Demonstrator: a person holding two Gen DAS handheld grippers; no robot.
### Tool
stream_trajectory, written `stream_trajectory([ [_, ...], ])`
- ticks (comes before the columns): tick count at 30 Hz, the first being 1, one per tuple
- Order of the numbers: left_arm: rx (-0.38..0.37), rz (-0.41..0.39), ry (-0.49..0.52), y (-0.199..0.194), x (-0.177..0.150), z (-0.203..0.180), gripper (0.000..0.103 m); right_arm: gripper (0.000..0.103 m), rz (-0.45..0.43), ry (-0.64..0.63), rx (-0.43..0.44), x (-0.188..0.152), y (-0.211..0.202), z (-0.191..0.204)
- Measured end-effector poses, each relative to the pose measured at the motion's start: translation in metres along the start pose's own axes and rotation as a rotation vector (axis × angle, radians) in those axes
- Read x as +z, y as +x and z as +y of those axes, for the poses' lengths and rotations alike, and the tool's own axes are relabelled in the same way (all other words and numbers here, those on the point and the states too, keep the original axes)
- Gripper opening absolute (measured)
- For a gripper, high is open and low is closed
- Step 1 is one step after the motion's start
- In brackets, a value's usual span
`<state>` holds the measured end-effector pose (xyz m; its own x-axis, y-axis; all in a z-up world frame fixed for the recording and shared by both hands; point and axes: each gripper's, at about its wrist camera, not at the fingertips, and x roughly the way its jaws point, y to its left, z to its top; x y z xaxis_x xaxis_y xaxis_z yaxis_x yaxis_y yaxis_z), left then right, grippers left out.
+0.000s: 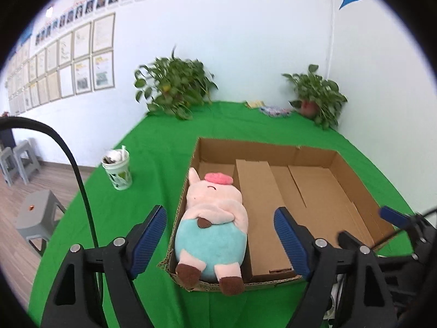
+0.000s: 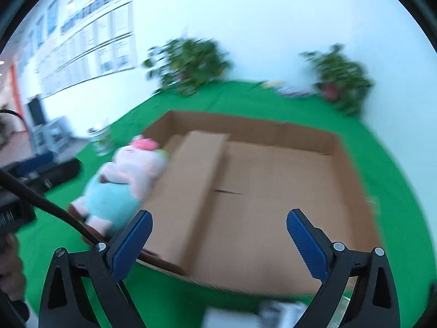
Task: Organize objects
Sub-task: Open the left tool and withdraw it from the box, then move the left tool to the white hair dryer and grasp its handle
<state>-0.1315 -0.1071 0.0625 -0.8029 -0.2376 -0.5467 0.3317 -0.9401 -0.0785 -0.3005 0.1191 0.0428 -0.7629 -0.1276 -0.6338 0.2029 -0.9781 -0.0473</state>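
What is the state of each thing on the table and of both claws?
Plush pig: lying on its back in the box's left compartment.
Cardboard box: open, right side empty.
Cup: upright, stuffed with rubbish.
Left claw: open, holding nothing.
Right claw: open, holding nothing.

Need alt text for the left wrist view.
A plush pig lies in the left end of an open cardboard box on a green tablecloth. The left hand-held gripper, open, frames it; two potted plants stand by the wall.
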Motion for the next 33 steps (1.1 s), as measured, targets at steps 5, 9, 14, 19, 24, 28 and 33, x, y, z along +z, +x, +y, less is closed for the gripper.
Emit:
stream_trajectory([
  [5, 0.044, -0.057, 0.002, -0.023, -0.013, -0.021, 0.081, 0.099, -0.051, 0.019, -0.027, -0.029, -0.049, -0.011],
  [9, 0.061, -0.09, 0.024, -0.04, -0.021, -0.039, 0.081, 0.099, -0.051, 0.032, -0.014, -0.052, -0.075, -0.021],
  [14, 0.071, -0.118, 0.0, -0.078, -0.018, -0.036, 0.081, 0.099, -0.066, -0.003, 0.029, -0.07, -0.1, -0.021],
  [19, 0.175, -0.128, 0.015, -0.112, -0.006, -0.008, 0.081, 0.099, -0.058, -0.047, 0.325, -0.087, -0.139, 0.008],
  [24, 0.11, -0.008, 0.026, -0.099, -0.018, -0.002, 0.081, 0.099, 0.015, 0.033, 0.559, -0.111, -0.149, 0.012],
  [28, -0.063, 0.127, 0.027, -0.059, -0.05, -0.026, 0.081, 0.099, 0.057, 0.044, 0.373, -0.14, -0.133, -0.008],
  [33, -0.259, 0.296, 0.045, -0.006, -0.095, -0.068, 0.08, 0.096, 0.115, 0.014, 0.21, -0.169, -0.123, -0.024],
])
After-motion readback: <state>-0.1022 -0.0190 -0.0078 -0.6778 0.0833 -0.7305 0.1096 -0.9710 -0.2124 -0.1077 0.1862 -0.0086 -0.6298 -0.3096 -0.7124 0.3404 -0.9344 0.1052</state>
